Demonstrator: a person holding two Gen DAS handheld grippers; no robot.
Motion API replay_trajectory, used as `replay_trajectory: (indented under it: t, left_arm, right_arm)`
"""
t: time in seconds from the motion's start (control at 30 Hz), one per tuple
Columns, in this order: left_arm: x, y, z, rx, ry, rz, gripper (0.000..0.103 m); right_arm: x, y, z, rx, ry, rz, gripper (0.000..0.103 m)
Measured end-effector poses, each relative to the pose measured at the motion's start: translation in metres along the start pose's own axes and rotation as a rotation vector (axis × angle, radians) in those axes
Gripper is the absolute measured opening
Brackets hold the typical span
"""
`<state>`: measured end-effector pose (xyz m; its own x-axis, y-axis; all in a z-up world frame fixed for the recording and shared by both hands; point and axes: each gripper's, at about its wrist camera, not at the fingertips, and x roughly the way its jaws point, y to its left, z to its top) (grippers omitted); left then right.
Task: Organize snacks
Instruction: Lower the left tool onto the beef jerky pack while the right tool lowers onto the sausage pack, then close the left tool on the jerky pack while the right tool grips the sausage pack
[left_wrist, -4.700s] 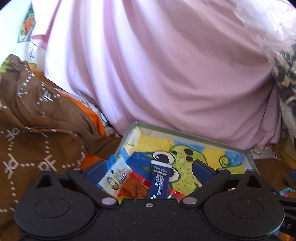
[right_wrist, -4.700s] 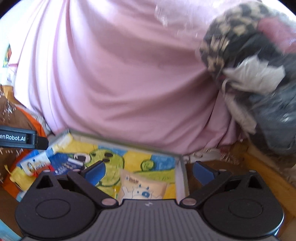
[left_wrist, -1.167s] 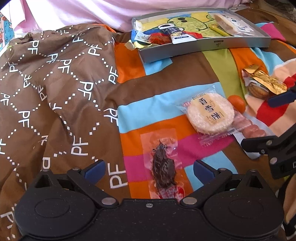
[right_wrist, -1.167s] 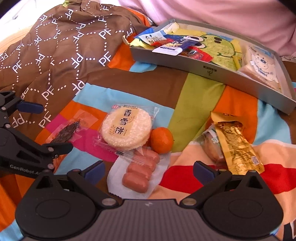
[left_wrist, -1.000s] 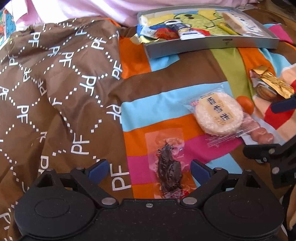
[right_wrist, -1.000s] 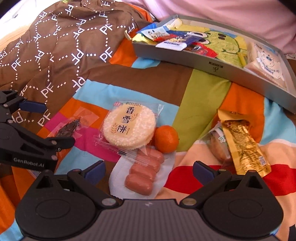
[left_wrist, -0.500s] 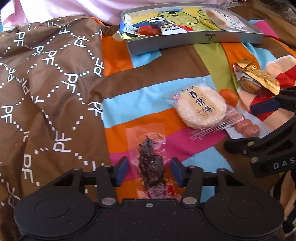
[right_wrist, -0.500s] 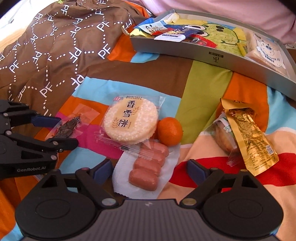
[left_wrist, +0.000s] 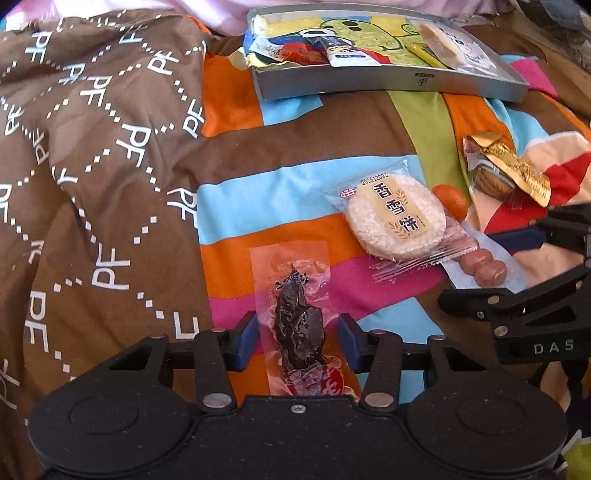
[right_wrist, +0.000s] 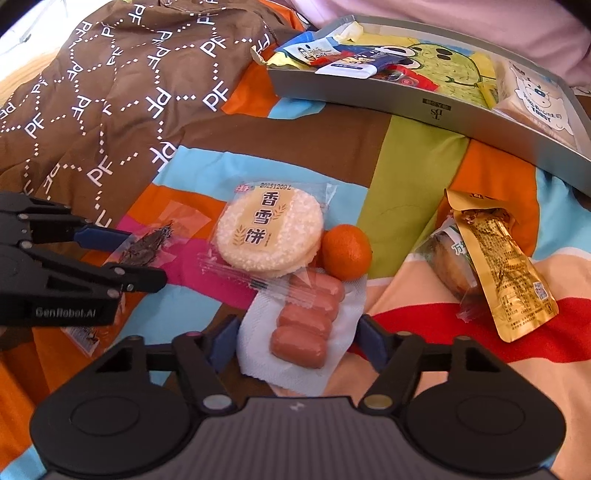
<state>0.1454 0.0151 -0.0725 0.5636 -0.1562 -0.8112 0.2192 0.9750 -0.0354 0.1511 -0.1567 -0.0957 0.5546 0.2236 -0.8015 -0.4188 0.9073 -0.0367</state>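
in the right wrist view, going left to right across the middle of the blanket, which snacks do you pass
dark dried snack packet → round rice cracker → orange → gold foil packet

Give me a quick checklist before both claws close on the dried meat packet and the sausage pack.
1. Left claw straddles the clear packet of dark dried meat: ok.
2. Left claw shut on the packet: not ok, small gaps remain at both sides.
3. Right claw brackets the white pack of pink sausages: ok.
4. Sausage pack free of neighbours: not ok, the round rice cracker's wrapper overlaps its far end.
5. Free space in the grey cartoon-lined tray: ok, middle is bare.
6. Grip firmness: cannot tell.
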Motion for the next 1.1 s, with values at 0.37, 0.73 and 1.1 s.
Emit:
replay_trajectory:
  t: [0.37, 0.73, 1.1]
  left_arm:
    - [-0.018, -0.004, -0.008, -0.082, 0.071, -0.132, 0.048]
    - [-0.023, -0.019, -0.02, -0.05, 0.106, -0.19, 0.059]
    - [-0.02, -0.034, -0.028, 0.081, 0.092, -0.161, 0.068]
  right_arm:
    - [-0.03, -0.005, -0.022, -0.032, 0.061, 0.016, 0.064]
    - [-0.046, 0.003, -0.045, -0.155, 0.093, 0.042, 0.08]
    - [-0.036, 0.008, -0.051, -0.193, 0.059, -0.007, 0.072]
